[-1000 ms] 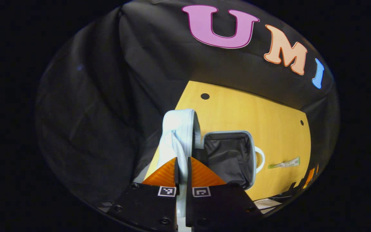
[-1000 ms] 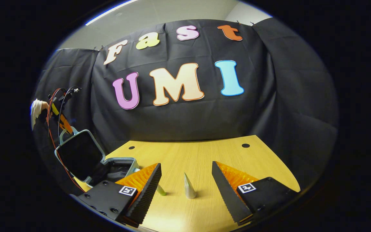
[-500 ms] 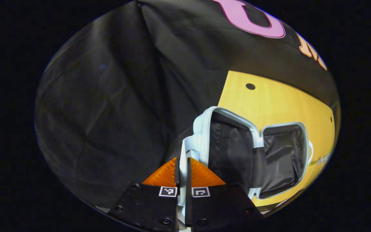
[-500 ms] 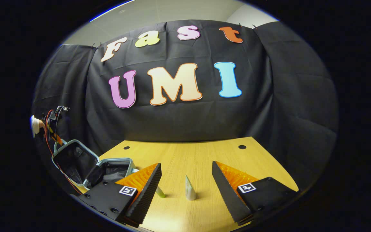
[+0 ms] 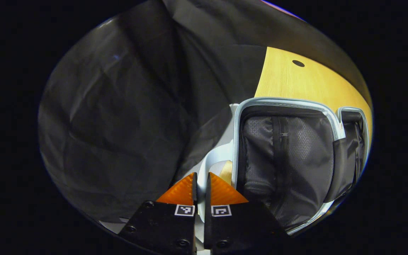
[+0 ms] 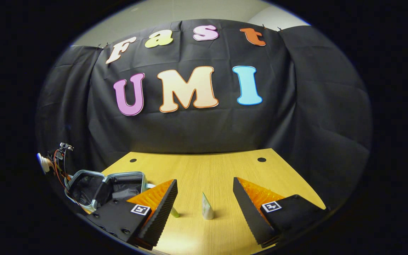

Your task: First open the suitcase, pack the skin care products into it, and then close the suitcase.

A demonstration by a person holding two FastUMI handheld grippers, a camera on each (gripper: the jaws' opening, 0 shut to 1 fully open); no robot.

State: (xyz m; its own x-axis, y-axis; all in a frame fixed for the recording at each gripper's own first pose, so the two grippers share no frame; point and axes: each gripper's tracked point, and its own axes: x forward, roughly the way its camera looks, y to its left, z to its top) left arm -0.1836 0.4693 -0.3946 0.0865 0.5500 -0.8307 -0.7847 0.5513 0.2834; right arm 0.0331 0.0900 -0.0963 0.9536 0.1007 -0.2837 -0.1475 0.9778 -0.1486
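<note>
A small light-grey suitcase lies open on the wooden table [image 5: 296,85]. Its lid [image 5: 282,159] shows black mesh lining, and the base [image 5: 352,156] lies beyond it. My left gripper [image 5: 201,180] is shut on the lid's white handle [image 5: 213,161]. In the right gripper view the suitcase [image 6: 119,180] lies at the far left, lid tipped outward, with the left gripper [image 6: 62,159] beside it. My right gripper [image 6: 204,181] hangs open above the table. A pale skin care tube [image 6: 207,207] stands between its fingers. A green-tipped tube [image 6: 174,212] lies partly hidden behind the left finger.
The table [image 6: 197,170] has two round cable holes, one at each back corner [image 6: 261,159]. Black cloth closes the booth behind and to the sides. A hand [image 6: 43,163] with red and black cables holds the left gripper past the table's left edge.
The left gripper has swung the lid outward and down by its handle, from upright to nearly flat. The right gripper has barely moved.
</note>
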